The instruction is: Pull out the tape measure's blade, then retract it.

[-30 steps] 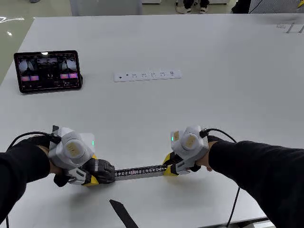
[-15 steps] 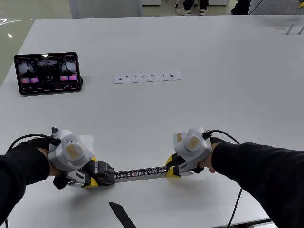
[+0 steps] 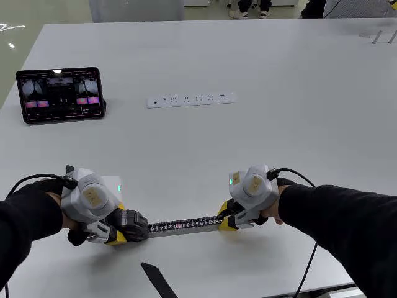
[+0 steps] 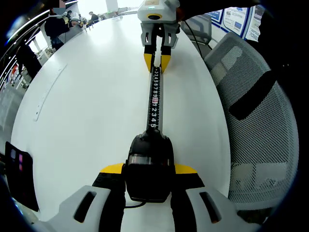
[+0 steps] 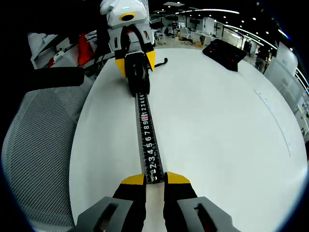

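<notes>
The black, rubber-clad tape measure case [image 4: 148, 164] sits clamped between the yellow-tipped jaws of the left gripper [image 4: 148, 169]. The right gripper [image 5: 154, 179] is closed on the tip of the narrow steel blade [image 5: 146, 140]. The blade, printed with black numerals, runs out straight and level between the two.

Taking the long white power strip [image 3: 192, 99] as the mark, the whole tape lies on the person's side of it, close to the near edge. The case is down to its left and the pinched tip is roughly below its right end.

The case looks compact and fairly dense, and its grippy shell probably suits a firm squeeze across its flanks. The blade is likely thin, springy and slick. It should hold stiff over this short span but may kink if twisted, and it will probably snap back if freed. The hooked end therefore seems the safest place to hold it, with the return eased in by hand.

The smooth white table [image 3: 279, 112] is matte and wide. A dark tablet [image 3: 60, 93] with a lit screen lies left of the power strip, and a black strap [image 3: 158, 279] lies at the near edge on the person's side of it. A grey mesh chair [image 5: 34, 140] stands off that edge, in a bright, open workroom.
</notes>
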